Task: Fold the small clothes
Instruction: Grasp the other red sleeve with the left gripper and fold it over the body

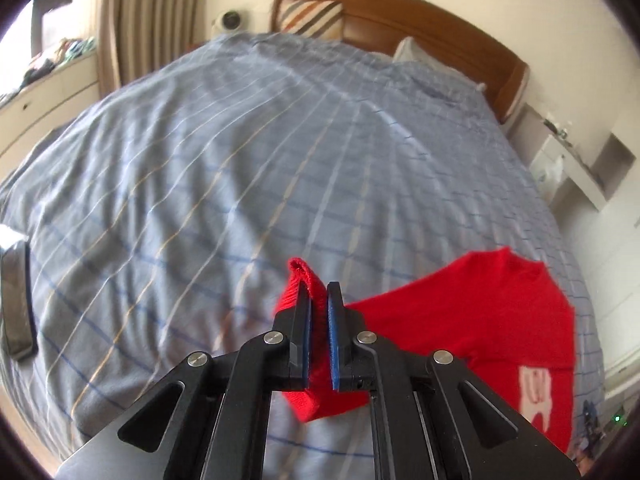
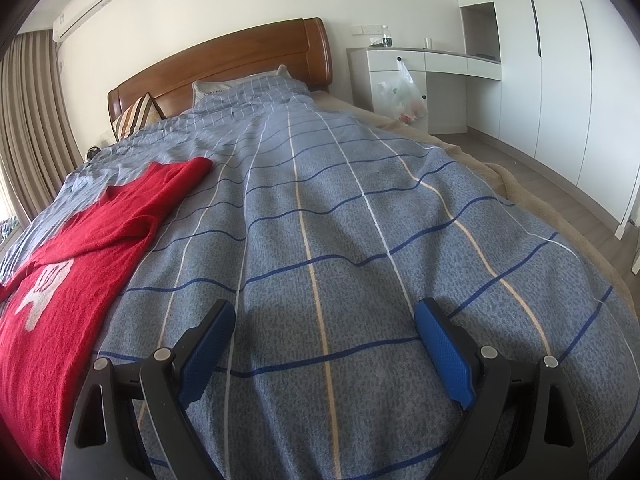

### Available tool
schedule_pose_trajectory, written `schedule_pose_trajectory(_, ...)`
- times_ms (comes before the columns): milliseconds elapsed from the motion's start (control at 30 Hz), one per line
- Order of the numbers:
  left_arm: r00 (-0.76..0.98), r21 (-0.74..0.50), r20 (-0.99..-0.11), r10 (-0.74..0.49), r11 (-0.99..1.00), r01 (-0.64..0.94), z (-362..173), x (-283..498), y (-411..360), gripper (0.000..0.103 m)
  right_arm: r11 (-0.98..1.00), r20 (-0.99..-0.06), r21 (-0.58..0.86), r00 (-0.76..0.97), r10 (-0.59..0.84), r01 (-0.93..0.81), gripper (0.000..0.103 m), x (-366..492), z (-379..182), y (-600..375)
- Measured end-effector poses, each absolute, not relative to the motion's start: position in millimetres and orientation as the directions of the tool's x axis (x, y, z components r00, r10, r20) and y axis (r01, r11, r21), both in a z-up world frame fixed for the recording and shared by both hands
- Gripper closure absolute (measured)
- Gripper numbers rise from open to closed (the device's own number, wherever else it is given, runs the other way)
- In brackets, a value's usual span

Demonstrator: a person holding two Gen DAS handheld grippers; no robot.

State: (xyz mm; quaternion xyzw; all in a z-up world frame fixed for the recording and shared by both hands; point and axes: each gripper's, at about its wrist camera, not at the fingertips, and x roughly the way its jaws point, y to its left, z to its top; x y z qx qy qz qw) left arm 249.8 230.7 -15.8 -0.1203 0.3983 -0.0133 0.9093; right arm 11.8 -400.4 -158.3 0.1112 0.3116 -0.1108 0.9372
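Observation:
A small red knit sweater (image 1: 480, 320) with a white motif on its front lies on the blue checked bedspread (image 1: 240, 160). In the left wrist view my left gripper (image 1: 319, 292) is shut on one red sleeve, whose cuff (image 1: 302, 270) sticks up past the blue pads and is lifted off the bed. In the right wrist view the sweater (image 2: 92, 248) lies flat at the left, its other sleeve reaching toward the pillows. My right gripper (image 2: 324, 316) stands open over bare bedspread (image 2: 340, 220), to the right of the sweater, with nothing between its fingers.
A wooden headboard (image 2: 240, 56) and pillows (image 1: 312, 18) stand at the far end. A dark flat object (image 1: 16, 300) lies at the bed's left edge. A white desk (image 2: 424, 64) with a hanging plastic bag (image 2: 404, 92) and wardrobes stand to the right.

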Motion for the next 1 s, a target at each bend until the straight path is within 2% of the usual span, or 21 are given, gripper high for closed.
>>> schedule_pose_trajectory(200,0.705,-0.255,-0.616,-0.35,0.936,0.241,58,288,66,0.098,0.951,-0.609,0.14,0.781,-0.138,0.277,0.012,13,-158,-400)
schedule_pose_trajectory(333,0.674,-0.233,-0.586,-0.45,0.89,0.392,63,287,-47,0.097,0.951,-0.609,0.143,0.782,-0.135,0.275,0.012,12,-159,-400)
schedule_pose_trajectory(367,0.661,-0.23,-0.592,-0.461,0.883,0.41,56,287,-70,0.094,0.951,-0.608,0.143,0.782,-0.135,0.275,0.012,12,-159,-401)
schedule_pose_trajectory(400,0.645,-0.228,-0.606,-0.465,0.879,0.42,46,286,-90,0.085,0.951,-0.608,0.143,0.782,-0.135,0.275,0.012,12,-158,-401)
schedule_pose_trajectory(433,0.621,-0.227,-0.631,-0.466,0.876,0.426,33,284,-106,0.072,0.951,-0.609,0.142,0.782,-0.135,0.275,0.012,12,-158,-401)
schedule_pose_trajectory(467,0.599,-0.223,-0.664,-0.448,0.883,0.413,18,282,-117,0.034,0.951,-0.608,0.143,0.782,-0.135,0.275,0.012,12,-158,-401)
schedule_pose_trajectory(500,0.596,-0.215,-0.684,-0.421,0.897,0.387,4,275,-119,0.017,0.951,-0.608,0.143,0.782,-0.135,0.275,0.012,12,-158,-401)
schedule_pose_trajectory(667,0.601,-0.256,-0.683,-0.415,0.907,0.335,-42,221,-58,0.017,0.951,-0.609,0.142,0.782,-0.135,0.275,0.012,12,-158,-401)
schedule_pose_trajectory(833,0.667,-0.117,-0.715,-0.208,0.977,0.179,-86,179,47,0.016,0.951,-0.612,0.134,0.778,-0.14,0.277,0.011,11,-158,-400)
schedule_pose_trajectory(900,0.654,-0.078,-0.737,-0.172,0.982,0.17,-99,178,72,0.021,0.952,-0.614,0.128,0.776,-0.145,0.279,0.011,11,-158,-399)
schedule_pose_trajectory(1000,0.623,-0.096,-0.748,-0.228,0.967,0.238,-109,185,79,0.03,0.952,-0.617,0.111,0.771,-0.158,0.284,0.011,12,-158,-396)
